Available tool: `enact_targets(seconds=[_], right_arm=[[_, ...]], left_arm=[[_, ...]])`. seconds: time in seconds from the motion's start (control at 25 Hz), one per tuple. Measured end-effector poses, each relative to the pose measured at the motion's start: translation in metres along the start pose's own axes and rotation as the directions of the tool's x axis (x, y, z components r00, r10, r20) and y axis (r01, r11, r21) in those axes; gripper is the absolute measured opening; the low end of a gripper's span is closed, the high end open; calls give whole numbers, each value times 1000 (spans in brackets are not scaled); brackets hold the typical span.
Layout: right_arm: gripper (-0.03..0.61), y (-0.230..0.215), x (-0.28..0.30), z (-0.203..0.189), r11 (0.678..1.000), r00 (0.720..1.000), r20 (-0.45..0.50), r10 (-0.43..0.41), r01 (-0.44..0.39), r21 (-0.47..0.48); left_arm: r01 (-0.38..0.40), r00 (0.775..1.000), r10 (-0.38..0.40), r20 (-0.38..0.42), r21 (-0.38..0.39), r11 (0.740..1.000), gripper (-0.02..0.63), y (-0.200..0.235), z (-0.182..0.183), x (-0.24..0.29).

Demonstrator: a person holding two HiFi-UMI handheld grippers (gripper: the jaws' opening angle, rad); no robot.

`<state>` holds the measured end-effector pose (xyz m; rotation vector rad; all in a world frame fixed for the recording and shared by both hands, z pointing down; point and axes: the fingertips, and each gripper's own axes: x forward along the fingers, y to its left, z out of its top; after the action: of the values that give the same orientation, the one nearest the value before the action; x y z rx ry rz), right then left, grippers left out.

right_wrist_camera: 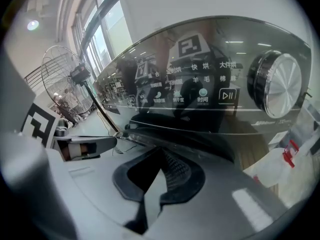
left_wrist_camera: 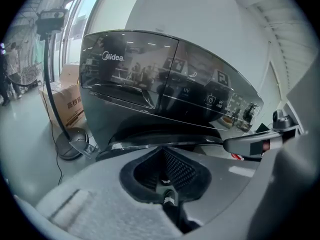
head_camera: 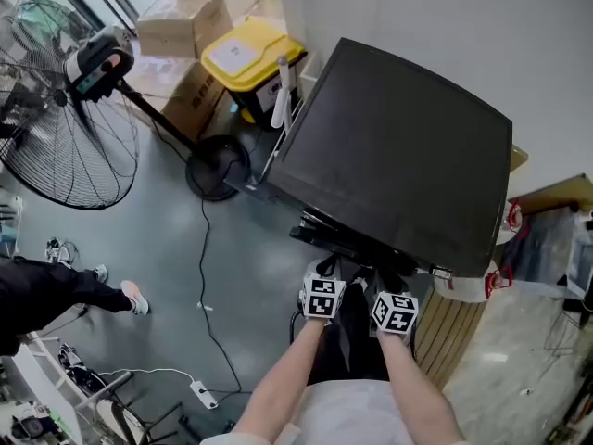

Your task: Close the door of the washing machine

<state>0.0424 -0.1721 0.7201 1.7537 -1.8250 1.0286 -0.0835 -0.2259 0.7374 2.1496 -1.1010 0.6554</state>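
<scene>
The black Midea washing machine [head_camera: 398,156] fills the middle of the head view, seen from above. Its glossy control panel [left_wrist_camera: 165,84] with a round dial [right_wrist_camera: 277,84] faces both gripper views. Under the panel curves the dark rim of the door [left_wrist_camera: 160,136], also seen as the door rim [right_wrist_camera: 175,136]; how far it stands from the front I cannot tell. My left gripper [head_camera: 326,269] and right gripper [head_camera: 389,284] sit side by side low at the machine's front. The left gripper [left_wrist_camera: 162,176] is shut with nothing in it. The right gripper [right_wrist_camera: 160,176] is shut and empty too.
A standing fan [head_camera: 56,128] with its round base [head_camera: 218,165] stands left of the machine. Cardboard boxes [head_camera: 181,21] and a yellow-lidded bin [head_camera: 250,58] are behind it. A person's leg [head_camera: 65,295] and a power strip [head_camera: 204,394] lie at the left. A white jug [head_camera: 468,286] sits right.
</scene>
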Motion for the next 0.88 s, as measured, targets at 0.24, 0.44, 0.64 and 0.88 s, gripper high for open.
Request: enact_targets(seconds=[0.24,0.44,0.64,0.88], right_arm=[[0,-5,3,8,999,1000,2,-11,11,32],[2,-8,2,10,997,999,12,-34,33,70],[3,-14,1,14,994,997,41,-71,67,84],[5,-14,1,14,995,996,60,-73,69,72]], left_arm=[[9,1000,-9,-8,-3,1000,-2,-1,11,11],[32,999,-32,-9,11,999,-2,-4,13,12],[28,1000,-28,-12,30,999,-2,-5,17,18],[42,999,-42,-2,-38,998,-3,-8,17,17]])
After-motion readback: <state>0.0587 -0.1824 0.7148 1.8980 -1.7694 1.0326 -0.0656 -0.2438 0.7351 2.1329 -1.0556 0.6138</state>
